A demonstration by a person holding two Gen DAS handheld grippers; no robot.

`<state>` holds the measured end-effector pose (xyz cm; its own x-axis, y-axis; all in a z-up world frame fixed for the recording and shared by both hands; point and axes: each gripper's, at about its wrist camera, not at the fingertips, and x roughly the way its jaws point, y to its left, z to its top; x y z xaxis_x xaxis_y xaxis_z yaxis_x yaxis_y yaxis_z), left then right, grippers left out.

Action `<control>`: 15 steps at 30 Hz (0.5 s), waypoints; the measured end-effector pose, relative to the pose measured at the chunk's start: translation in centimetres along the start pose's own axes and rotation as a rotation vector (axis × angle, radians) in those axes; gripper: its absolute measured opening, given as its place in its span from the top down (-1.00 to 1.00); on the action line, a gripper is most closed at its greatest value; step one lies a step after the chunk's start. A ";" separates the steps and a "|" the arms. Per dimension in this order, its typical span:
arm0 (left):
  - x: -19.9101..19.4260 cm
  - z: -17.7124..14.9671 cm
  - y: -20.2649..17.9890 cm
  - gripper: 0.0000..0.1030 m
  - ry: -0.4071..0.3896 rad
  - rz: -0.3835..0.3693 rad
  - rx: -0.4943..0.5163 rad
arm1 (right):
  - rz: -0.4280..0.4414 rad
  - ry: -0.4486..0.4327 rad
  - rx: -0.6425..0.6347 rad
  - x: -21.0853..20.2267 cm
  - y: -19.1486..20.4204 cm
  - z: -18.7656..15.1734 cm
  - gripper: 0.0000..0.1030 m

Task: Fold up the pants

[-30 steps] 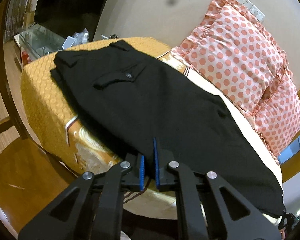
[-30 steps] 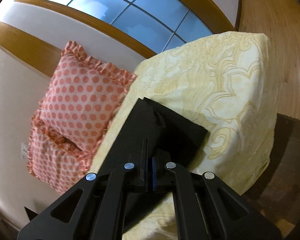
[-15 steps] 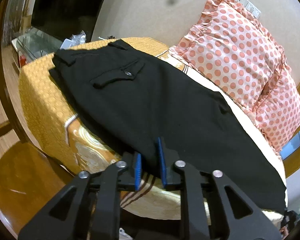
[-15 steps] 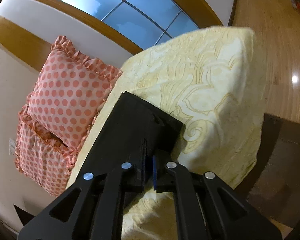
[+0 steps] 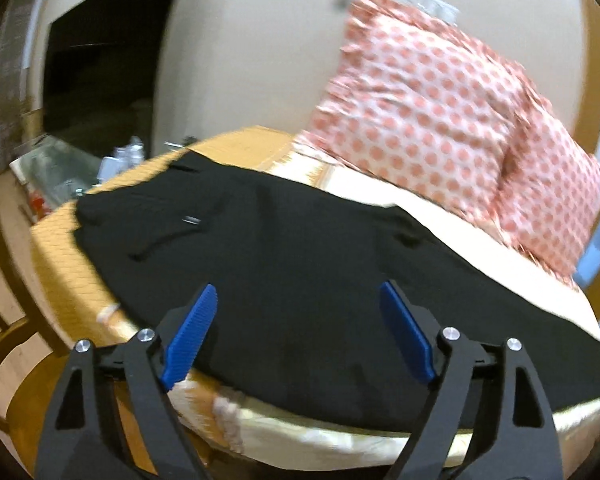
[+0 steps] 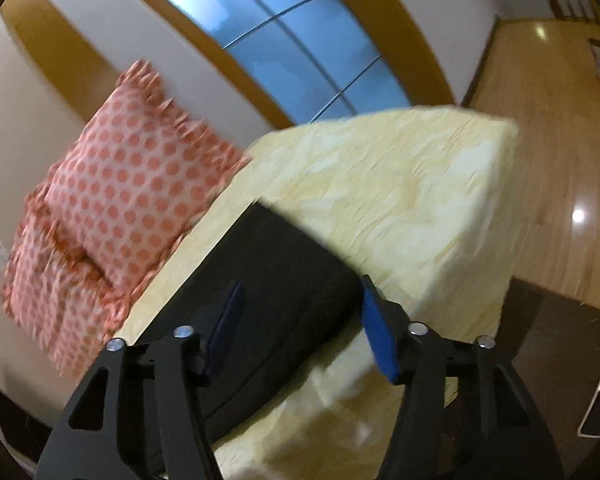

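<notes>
Black pants (image 5: 308, 280) lie flat along the bed (image 6: 400, 200), their long axis running between the two grippers.
Left gripper (image 5: 296, 336) near the waist end and right gripper (image 6: 300, 320) at the hem: both jaws have just been opening, now spread, pinching nothing.

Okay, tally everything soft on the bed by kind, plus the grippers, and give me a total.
Black pants: 1
Polka-dot pillows: 2, upper and lower
Yellow bedspread: 1
Grippers: 2, left gripper and right gripper, both with jaws just opened off the pants
Total: 6
</notes>
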<state>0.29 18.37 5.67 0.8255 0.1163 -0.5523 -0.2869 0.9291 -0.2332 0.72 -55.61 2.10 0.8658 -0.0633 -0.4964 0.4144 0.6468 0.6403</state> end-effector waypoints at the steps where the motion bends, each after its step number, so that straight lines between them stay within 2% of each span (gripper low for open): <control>1: 0.5 -0.2 -0.4 -0.66 0.010 -0.009 0.013 | 0.013 0.008 -0.011 -0.5 0.2 -0.5 0.08; 4: 1.8 -1.0 -1.1 -0.67 0.047 -0.026 0.044 | 0.114 0.053 -0.009 -0.9 0.3 -2.4 0.28; 6: 2.5 -1.5 -0.8 -0.71 0.075 -0.039 0.039 | 0.119 0.040 -0.029 -1.3 0.4 -2.8 0.33; 8: 3.1 -1.9 -0.4 -0.74 0.090 -0.058 0.021 | 0.118 0.019 0.021 -1.3 -0.5 -2.3 0.45; 9: 2.9 -2.1 -0.3 -0.76 0.078 -0.066 0.024 | 0.121 0.017 0.044 -1.0 -0.7 -2.1 0.67; 10: 2.8 -2.2 -0.4 -0.78 0.074 -0.073 0.030 | 0.116 0.015 0.072 -0.5 -1.0 -1.8 0.80; 13: 2.7 -2.6 -0.4 -0.83 0.062 -0.082 0.057 | 0.100 0.000 0.062 0.0 0.2 -1.2 0.87; 15: 2.7 -2.7 -0.6 -0.87 0.055 -0.086 0.072 | 0.087 -0.031 -0.050 -0.4 3.7 -1.0 0.87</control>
<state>1.42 17.15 2.11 0.8173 0.0173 -0.5760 -0.1785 0.9580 -0.2245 1.65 -52.40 4.09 0.9065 -0.0282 -0.4213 0.3233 0.6883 0.6494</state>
